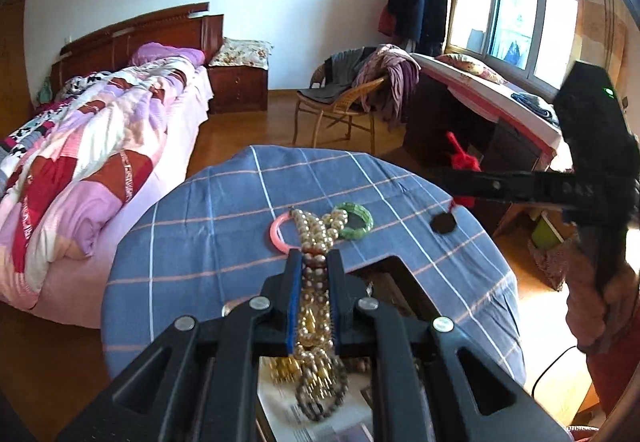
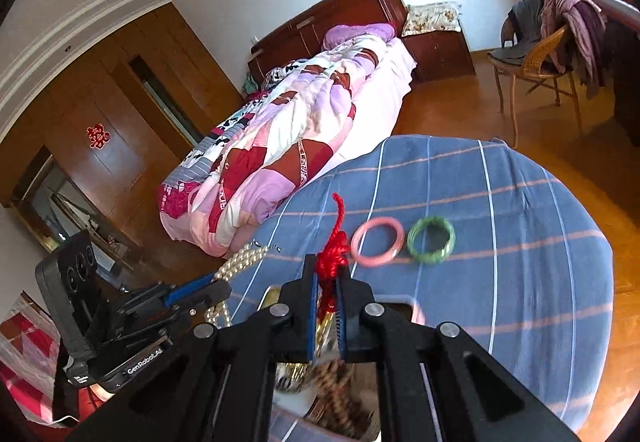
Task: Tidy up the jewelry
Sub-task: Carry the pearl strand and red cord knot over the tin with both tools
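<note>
Multi-strand cream and gold pearl necklace [image 1: 316,282] is clamped between the blue-padded fingers of the left gripper [image 1: 314,262]; jaws narrow, shut on the strands. The necklace is seen lifted over the blue plaid tablecloth [image 1: 200,234], with its lower loops hanging blurred below the fingers. In the right wrist view the same pearl strands [image 2: 244,262] are seen running out of the left gripper [image 2: 216,288] at the tablecloth's left edge.

Red knotted cord [image 2: 334,262] is pinched in the right gripper [image 2: 328,274]; jaws narrow, closed on it, knot just above the fingertips, loose end sticking up. From the left wrist view the cord [image 1: 464,158] is seen above the tablecloth's right edge, with a dark round pendant [image 1: 442,222] hanging from it, low over the cloth; contact cannot be told.

Pink smooth bangle [image 2: 378,242] and green carved bangle [image 2: 431,240] are lying flat on the tablecloth [image 2: 500,262], side by side, just apart, beyond the right gripper's tips.

A box with blurred gold and beaded items [image 2: 320,382] is seen under both grippers, contents not resolvable.

Readable text: "GenRobot.AI" is printed on the left gripper body. A red double-happiness character decal [image 2: 97,136] is stuck on the wooden wardrobe [image 2: 120,114].
</note>
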Action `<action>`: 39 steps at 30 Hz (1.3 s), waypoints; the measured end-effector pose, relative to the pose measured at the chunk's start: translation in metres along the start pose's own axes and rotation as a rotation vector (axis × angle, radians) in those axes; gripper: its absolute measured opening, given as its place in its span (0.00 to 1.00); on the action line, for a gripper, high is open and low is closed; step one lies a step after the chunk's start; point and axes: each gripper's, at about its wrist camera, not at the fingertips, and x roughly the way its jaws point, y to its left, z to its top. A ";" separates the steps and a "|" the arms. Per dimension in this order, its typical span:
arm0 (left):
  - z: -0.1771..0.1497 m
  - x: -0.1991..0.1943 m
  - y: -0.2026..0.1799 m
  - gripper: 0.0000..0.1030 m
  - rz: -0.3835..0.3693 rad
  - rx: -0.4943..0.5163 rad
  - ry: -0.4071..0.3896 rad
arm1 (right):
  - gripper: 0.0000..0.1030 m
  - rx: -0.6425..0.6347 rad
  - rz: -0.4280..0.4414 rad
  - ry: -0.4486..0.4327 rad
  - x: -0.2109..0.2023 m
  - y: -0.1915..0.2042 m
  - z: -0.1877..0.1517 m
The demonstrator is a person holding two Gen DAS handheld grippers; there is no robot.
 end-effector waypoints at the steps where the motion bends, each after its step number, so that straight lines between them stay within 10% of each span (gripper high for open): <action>1: -0.004 -0.003 -0.002 0.13 0.009 -0.001 -0.001 | 0.06 -0.001 -0.012 -0.004 -0.003 0.004 -0.007; 17: -0.057 -0.031 -0.025 0.13 0.120 -0.054 0.014 | 0.07 -0.115 -0.158 -0.002 -0.016 0.068 -0.087; 39: -0.065 0.017 -0.033 0.13 0.237 -0.051 0.090 | 0.07 -0.120 -0.281 0.090 0.038 0.047 -0.096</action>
